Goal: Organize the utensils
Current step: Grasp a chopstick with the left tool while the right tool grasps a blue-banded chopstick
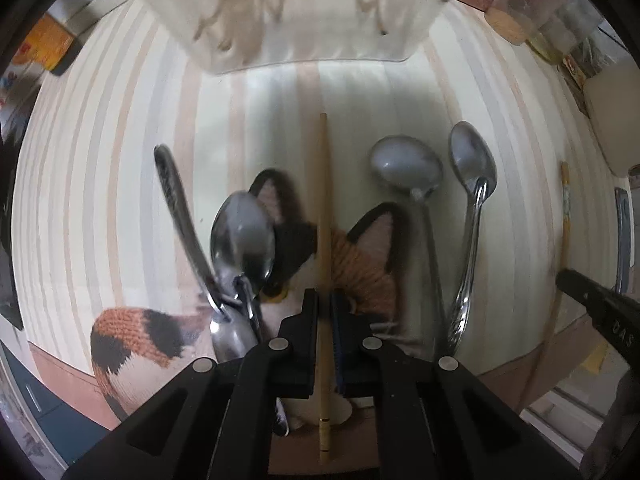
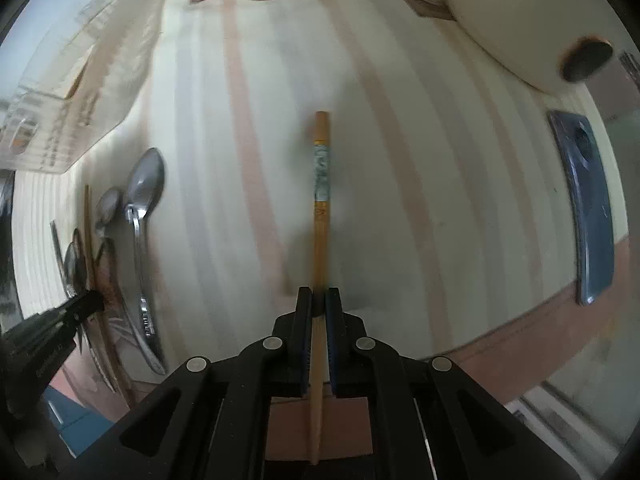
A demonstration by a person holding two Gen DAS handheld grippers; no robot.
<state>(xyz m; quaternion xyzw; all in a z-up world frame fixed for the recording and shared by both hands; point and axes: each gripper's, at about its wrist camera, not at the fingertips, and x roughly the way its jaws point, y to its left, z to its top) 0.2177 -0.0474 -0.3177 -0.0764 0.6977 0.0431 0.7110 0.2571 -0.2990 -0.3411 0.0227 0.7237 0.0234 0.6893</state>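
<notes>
We held one chopstick (image 1: pixel 323 216) in our left gripper (image 1: pixel 325 300), fingers clamped on it just before the clear box (image 1: pixel 280 12). Our right gripper (image 2: pixel 319 300) pinched the painted chopstick (image 2: pixel 321 200). Both looked light, stiff and slippery, so gripping mid-stick seemed best.

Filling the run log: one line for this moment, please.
left tool shut on plain chopstick | right tool shut on patterned chopstick | spoons on table
</notes>
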